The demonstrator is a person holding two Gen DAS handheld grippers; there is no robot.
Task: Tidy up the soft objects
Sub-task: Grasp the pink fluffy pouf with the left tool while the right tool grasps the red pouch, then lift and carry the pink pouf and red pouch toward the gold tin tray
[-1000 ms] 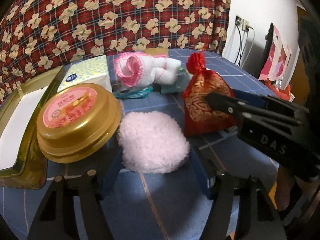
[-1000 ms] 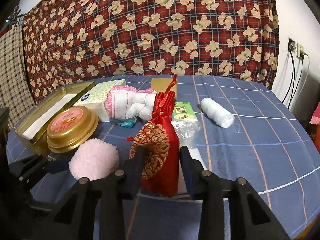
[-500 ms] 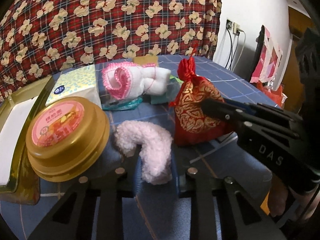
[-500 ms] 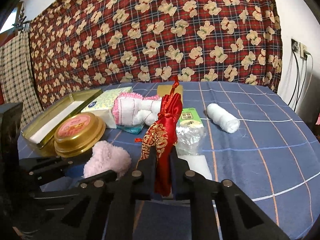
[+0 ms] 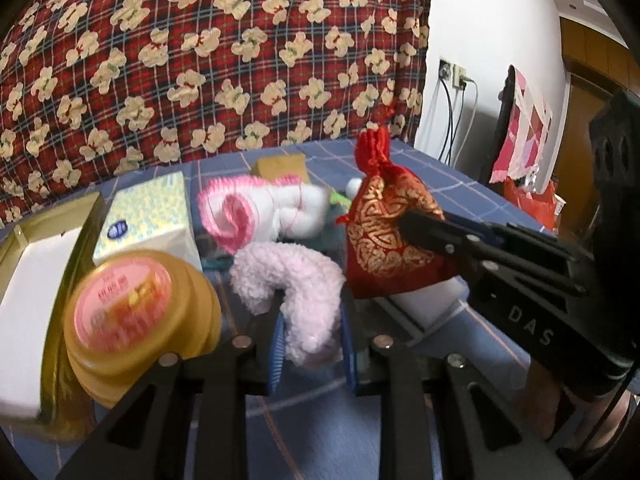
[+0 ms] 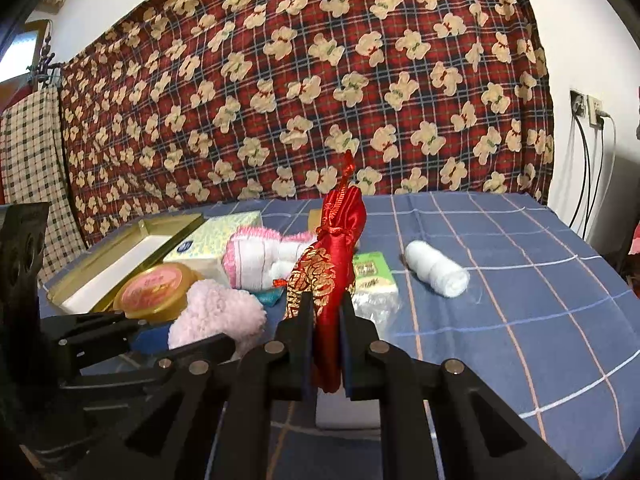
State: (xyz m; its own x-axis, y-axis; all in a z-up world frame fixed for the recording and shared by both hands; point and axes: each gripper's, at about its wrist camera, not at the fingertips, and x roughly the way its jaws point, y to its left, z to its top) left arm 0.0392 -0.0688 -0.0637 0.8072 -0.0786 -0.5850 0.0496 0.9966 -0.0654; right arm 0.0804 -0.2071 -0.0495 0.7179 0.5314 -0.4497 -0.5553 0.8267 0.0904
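A fluffy pink puff point(image 5: 304, 280) is squeezed into a curl between the blue pads of my left gripper point(image 5: 312, 344), which is shut on it. To its right stands a red pouch with gold patterns point(image 5: 380, 232), held from the right by my right gripper point(image 5: 404, 220). In the right wrist view the red pouch point(image 6: 332, 264) is pinched thin and upright between the fingers of my right gripper point(image 6: 326, 320), which is shut on it. The pink puff point(image 6: 218, 314) sits to its left in my left gripper point(image 6: 188, 336).
Left of the puff are a round gold tin point(image 5: 136, 312), an open gold tray point(image 5: 24, 280) and a tissue pack point(image 5: 148, 216). Behind lies a pink and white rolled cloth point(image 5: 264, 212). A white cloth roll point(image 6: 436, 272) and a green packet point(image 6: 372, 272) lie on the blue checked tablecloth point(image 6: 520, 320).
Both grippers have closed: the left one folded the flat pink puff into a curl, the right one pinched the red pouch thin. Both views have tipped upward a little.
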